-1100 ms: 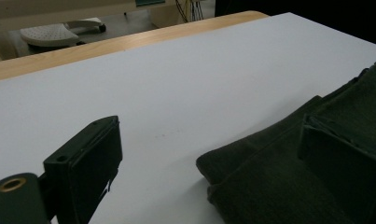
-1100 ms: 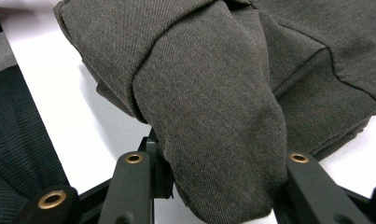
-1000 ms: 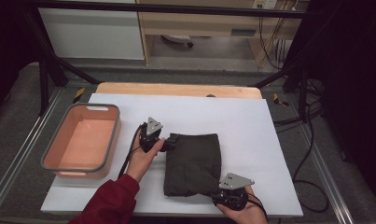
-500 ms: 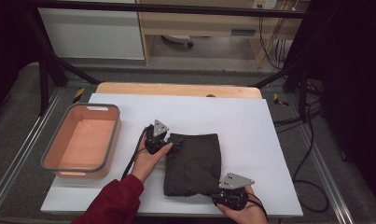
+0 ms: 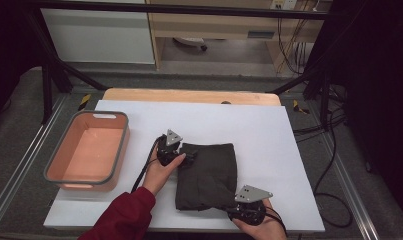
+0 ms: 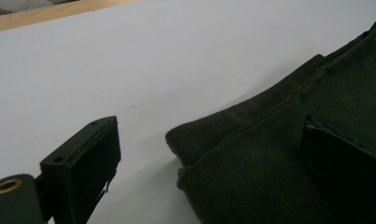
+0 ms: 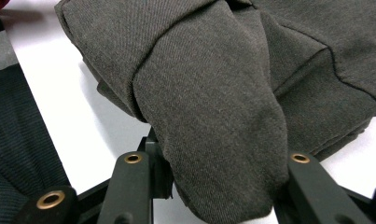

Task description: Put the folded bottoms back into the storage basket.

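A dark olive folded garment (image 5: 209,172) lies in the middle of the white table top (image 5: 269,130). My left gripper (image 5: 187,158) is at the garment's far left corner, held by a hand in a red sleeve. In the left gripper view its jaws stand wide open on either side of that corner (image 6: 199,140), one on the bare table and one over the cloth. My right gripper (image 5: 240,209) is at the garment's near right corner. In the right gripper view a thick fold of the cloth (image 7: 213,107) bulges up between its jaws, which press it from both sides.
An orange bin with a grey rim (image 5: 53,169) stands empty at the table's left. A wooden strip (image 5: 189,95) runs along the far edge. Cables (image 5: 334,150) hang off the right side. White surface lies open beyond and right of the garment.
My left gripper has slid right, from beside the garment onto its far left corner. The right gripper and the cloth it holds have stayed put.
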Demonstrator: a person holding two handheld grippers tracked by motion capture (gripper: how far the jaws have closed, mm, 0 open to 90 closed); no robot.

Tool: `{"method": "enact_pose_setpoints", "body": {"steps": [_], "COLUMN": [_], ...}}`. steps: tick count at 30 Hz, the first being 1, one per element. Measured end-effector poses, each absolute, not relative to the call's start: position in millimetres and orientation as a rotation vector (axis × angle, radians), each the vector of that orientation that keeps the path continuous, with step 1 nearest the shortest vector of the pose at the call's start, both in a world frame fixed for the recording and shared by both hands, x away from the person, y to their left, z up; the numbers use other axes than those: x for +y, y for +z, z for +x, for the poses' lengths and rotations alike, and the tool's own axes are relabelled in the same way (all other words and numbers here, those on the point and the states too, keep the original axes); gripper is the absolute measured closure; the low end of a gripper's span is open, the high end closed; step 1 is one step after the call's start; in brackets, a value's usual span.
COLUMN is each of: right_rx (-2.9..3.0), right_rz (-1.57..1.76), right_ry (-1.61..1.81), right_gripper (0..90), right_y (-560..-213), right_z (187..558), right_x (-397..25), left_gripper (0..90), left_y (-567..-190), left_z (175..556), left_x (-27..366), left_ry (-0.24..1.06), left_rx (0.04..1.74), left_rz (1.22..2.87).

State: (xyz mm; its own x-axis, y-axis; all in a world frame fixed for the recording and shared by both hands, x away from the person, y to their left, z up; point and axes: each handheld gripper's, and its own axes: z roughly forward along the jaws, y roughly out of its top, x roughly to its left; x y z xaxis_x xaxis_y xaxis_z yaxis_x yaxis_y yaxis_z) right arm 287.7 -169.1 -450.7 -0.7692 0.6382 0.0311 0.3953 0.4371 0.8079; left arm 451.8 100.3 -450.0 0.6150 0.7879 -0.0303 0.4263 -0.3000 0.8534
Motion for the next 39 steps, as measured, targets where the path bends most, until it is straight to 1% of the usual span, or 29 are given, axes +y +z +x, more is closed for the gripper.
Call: {"method": "enact_pose_setpoints", "body": {"steps": [5, 11, 20, 26, 31, 34, 36, 39], "right_rx": [2.414, 2.414, 2.415, 2.415, 2.414, 2.415, 2.416, 2.415], "right_rz": [0.89, 0.894, 0.894, 0.894, 0.893, 0.892, 0.892, 0.895], "right_ry": [1.245, 1.245, 1.244, 1.243, 1.243, 1.243, 1.24, 1.241], "right_gripper": [60.7, 60.7, 60.7, 60.6, 60.6, 60.5, 60.5, 60.4], "right_y": [-451, -451, -451, -451, -451, -451, -451, -451], "right_z": [288, 288, 288, 288, 288, 288, 288, 288], "right_x": [-169, -169, -169, -169, -169, -169, -169, -169], "left_gripper": [5.2, 6.9, 15.9, 17.5, 19.6, 23.5, 29.8, 37.8], "left_y": [-451, -454, -457, -458, -459, -460, -461, -460], "left_z": [452, 454, 455, 455, 453, 451, 450, 449], "left_x": [100, 99, 101, 101, 103, 105, 105, 104], "left_ry": [0.495, 0.445, 0.347, 0.321, 0.268, 0.226, 0.176, 0.158], "left_rx": [0.97, 0.999, 1.03, 1.058, 1.092, 1.105, 1.117, 1.095], "left_rz": [1.93, 1.928, 1.916, 1.916, 1.903, 1.89, 1.874, 1.874]}}
